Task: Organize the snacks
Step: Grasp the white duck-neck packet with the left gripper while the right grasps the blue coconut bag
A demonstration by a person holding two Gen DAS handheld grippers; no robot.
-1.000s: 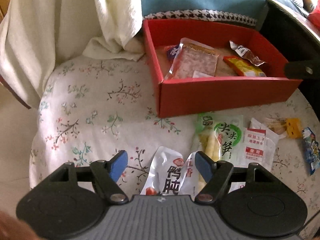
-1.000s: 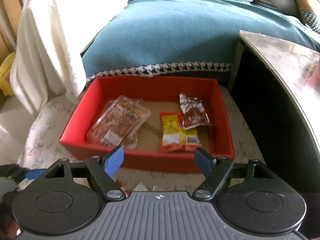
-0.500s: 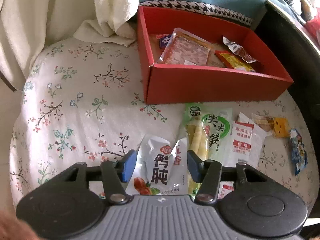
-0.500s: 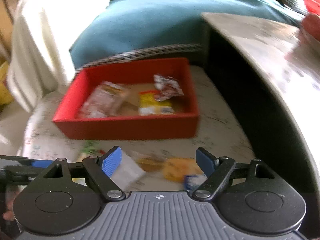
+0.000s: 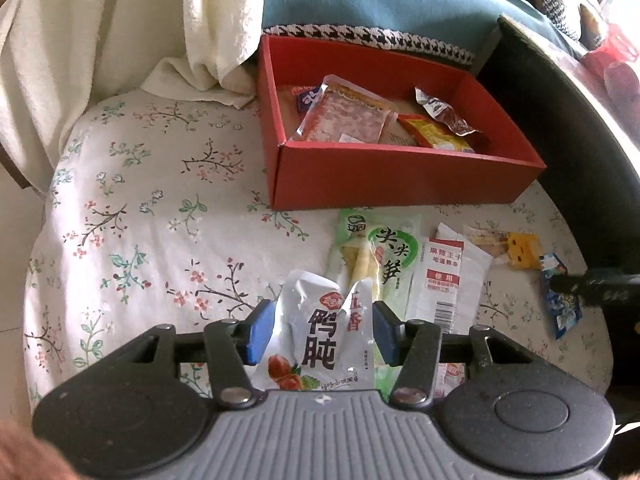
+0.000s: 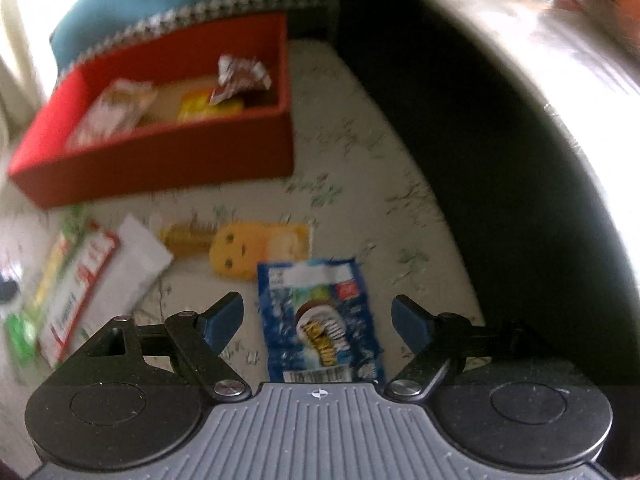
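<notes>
My left gripper (image 5: 320, 330) has its jaws closing on a white snack packet (image 5: 316, 344) with black characters. The blue pads press its crumpled sides, and it stands up off the floral cushion (image 5: 160, 208). A red box (image 5: 400, 176) behind it holds several packets. My right gripper (image 6: 318, 320) hangs open just above a blue snack packet (image 6: 316, 292) lying flat between its fingers, untouched. A yellow packet (image 6: 248, 252) lies just beyond the blue one. The right wrist view is blurred.
A green bamboo-shoot packet (image 5: 384, 252) and a white-and-red packet (image 5: 444, 268) lie in front of the box. A dark table (image 6: 480, 160) rises along the cushion's right side. A cream towel (image 5: 120, 40) hangs at the back left.
The left jaws closed in on the white packet and raised it a little. The right gripper came down and to the right, from facing the red box to over the blue packet.
</notes>
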